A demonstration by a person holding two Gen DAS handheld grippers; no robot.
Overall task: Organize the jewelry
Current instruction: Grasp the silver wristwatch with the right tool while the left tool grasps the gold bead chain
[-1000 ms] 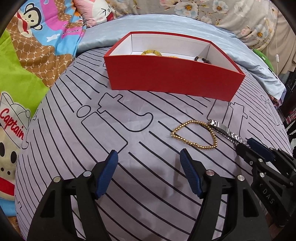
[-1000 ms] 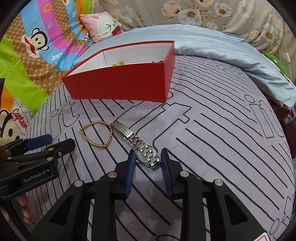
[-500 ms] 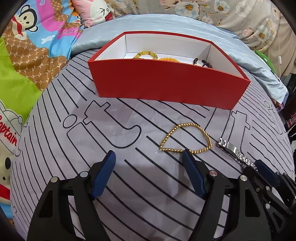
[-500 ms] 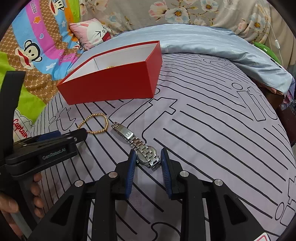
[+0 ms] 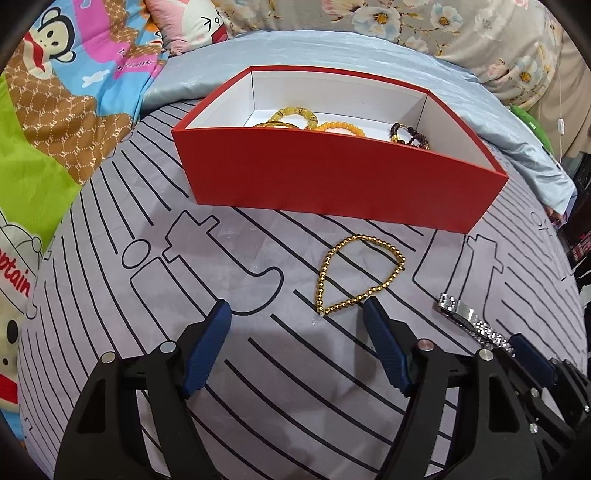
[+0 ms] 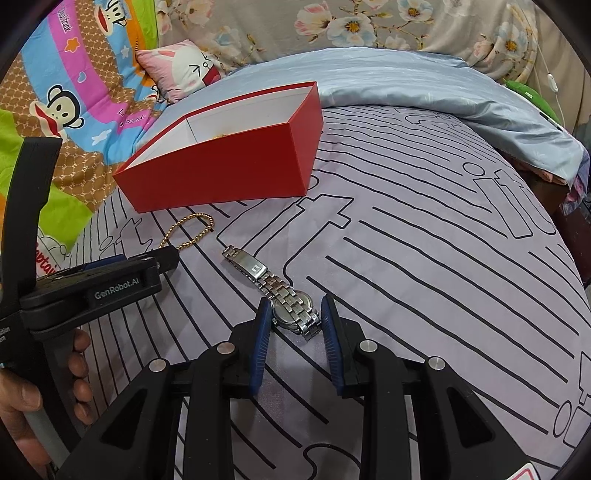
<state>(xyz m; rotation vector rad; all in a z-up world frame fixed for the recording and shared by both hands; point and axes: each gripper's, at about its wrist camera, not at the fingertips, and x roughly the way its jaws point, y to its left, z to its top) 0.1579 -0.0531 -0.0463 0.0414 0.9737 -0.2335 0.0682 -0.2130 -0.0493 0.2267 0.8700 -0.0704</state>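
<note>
A red box (image 5: 332, 184) with a white inside holds yellow bead bracelets (image 5: 295, 116) and a dark bead bracelet (image 5: 410, 134). A gold bead bracelet (image 5: 360, 273) lies on the grey sheet in front of it; it also shows in the right wrist view (image 6: 190, 232). My left gripper (image 5: 297, 314) is open, its right fingertip touching the bracelet's near edge. A silver watch (image 6: 275, 288) lies to the right. My right gripper (image 6: 293, 306) is partly open, its fingers on either side of the watch face, not clamped. The box also shows in the right wrist view (image 6: 229, 173).
The grey line-patterned bedsheet (image 6: 424, 258) covers the bed. A light blue quilt (image 6: 424, 85) lies behind the box. Cartoon blankets (image 5: 55, 110) and a pink pillow (image 5: 192, 26) lie at the left and back. The bed's edge drops off at the right.
My left gripper has moved forward and right until its right finger reached the gold bracelet. My right gripper has stayed around the watch face, fingers slightly wider apart.
</note>
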